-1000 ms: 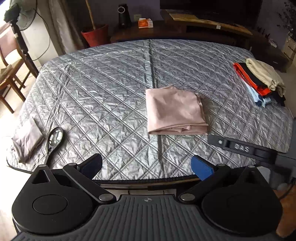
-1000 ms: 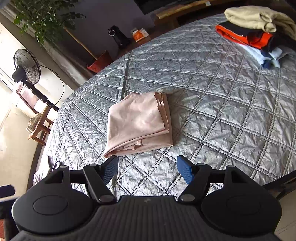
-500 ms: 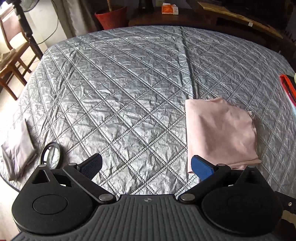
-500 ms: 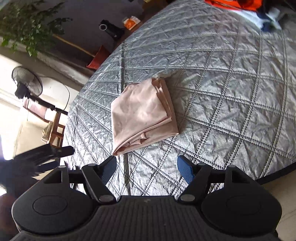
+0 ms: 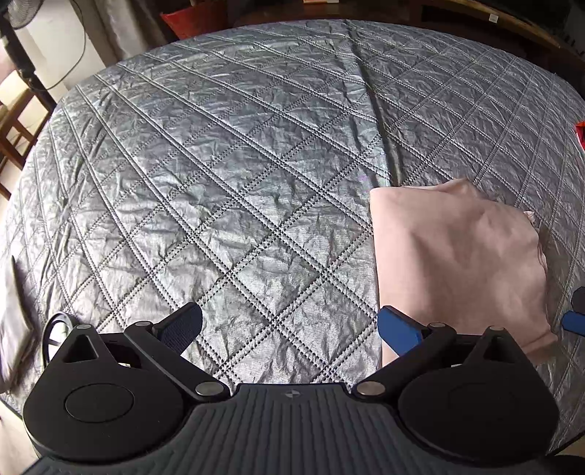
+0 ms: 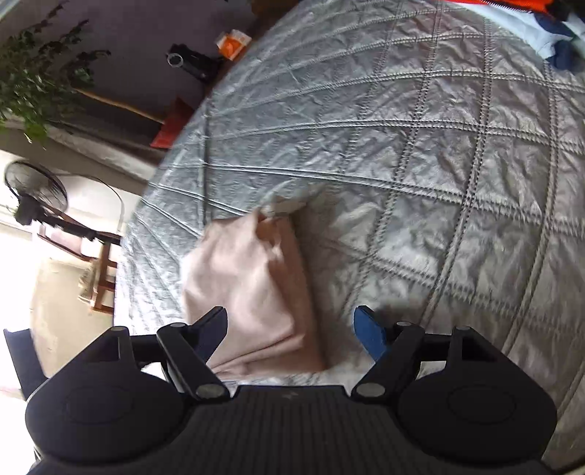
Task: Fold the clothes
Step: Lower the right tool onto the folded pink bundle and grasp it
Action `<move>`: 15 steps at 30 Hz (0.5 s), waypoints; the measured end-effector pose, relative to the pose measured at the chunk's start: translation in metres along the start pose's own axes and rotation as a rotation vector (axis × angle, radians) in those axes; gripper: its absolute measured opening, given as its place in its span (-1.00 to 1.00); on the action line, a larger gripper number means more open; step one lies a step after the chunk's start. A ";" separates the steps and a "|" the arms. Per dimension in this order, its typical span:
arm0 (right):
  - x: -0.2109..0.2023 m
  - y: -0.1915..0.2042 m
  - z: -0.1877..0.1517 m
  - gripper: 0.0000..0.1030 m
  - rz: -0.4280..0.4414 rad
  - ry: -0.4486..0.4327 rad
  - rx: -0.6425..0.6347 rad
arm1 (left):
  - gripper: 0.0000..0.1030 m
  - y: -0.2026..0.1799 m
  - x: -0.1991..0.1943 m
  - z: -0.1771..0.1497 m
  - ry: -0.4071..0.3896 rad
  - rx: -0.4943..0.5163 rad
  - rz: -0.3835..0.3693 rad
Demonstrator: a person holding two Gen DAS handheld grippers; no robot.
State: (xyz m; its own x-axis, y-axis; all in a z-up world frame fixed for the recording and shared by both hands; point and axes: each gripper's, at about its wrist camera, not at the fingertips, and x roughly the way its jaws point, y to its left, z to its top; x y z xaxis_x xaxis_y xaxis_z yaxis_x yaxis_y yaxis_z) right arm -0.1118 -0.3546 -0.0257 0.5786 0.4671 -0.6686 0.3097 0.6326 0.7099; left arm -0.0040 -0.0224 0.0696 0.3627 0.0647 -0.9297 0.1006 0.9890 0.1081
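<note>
Here the folded pink garment [image 5: 457, 263] lay flat on the silver quilted cover [image 5: 237, 164] of a table, in the right half of the left wrist view, its loose edges turned to the right side of the frame. The left gripper [image 5: 289, 327] hung over bare quilt at the bottom of that frame with its jaws wide apart and nothing between them; its right blue pad was just at the lower left corner of the garment, and I could not tell if it touched the cloth. At the right edge of the same frame a small blue tip of the right gripper [image 6: 290, 327] came into view, near the garment's lower right corner.

In the right wrist view (this picture was blurred) the garment sat in the lower middle of the frame. The right gripper's jaws were opening, and the near end of the garment lay between them, but the pads did not press on it.

A pile of other clothes [image 6: 541, 22], orange, pale blue and dark, was in the upper right corner of the right wrist view, well apart from the pink garment. A grey cloth [image 5: 11, 314] and a round lens [image 5: 56, 329] lay at the lower left edge of the left wrist view.
</note>
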 end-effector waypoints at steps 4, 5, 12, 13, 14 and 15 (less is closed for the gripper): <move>0.005 0.005 0.004 0.47 0.003 0.011 -0.106 | 0.99 -0.005 0.008 0.005 0.000 0.033 0.013; 0.007 0.006 0.004 0.51 0.013 0.017 -0.122 | 0.99 -0.007 0.011 0.005 0.003 0.050 0.023; 0.023 0.012 0.009 0.71 0.103 0.050 -0.174 | 1.00 -0.012 0.034 -0.002 0.058 0.062 0.055; 0.026 0.014 0.012 0.66 0.115 0.058 -0.184 | 1.00 -0.011 0.034 -0.001 0.058 0.061 0.053; 0.029 0.015 0.012 0.50 0.131 0.082 -0.191 | 1.00 -0.011 0.034 -0.002 0.056 0.060 0.054; 0.035 0.016 0.013 0.27 0.150 0.117 -0.194 | 1.00 -0.011 0.034 -0.002 0.055 0.060 0.055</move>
State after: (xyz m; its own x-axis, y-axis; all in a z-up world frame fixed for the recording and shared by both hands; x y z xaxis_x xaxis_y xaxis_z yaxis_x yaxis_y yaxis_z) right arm -0.0774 -0.3363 -0.0352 0.5122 0.6261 -0.5879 0.0698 0.6519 0.7551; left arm 0.0057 -0.0306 0.0359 0.3183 0.1273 -0.9394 0.1374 0.9743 0.1786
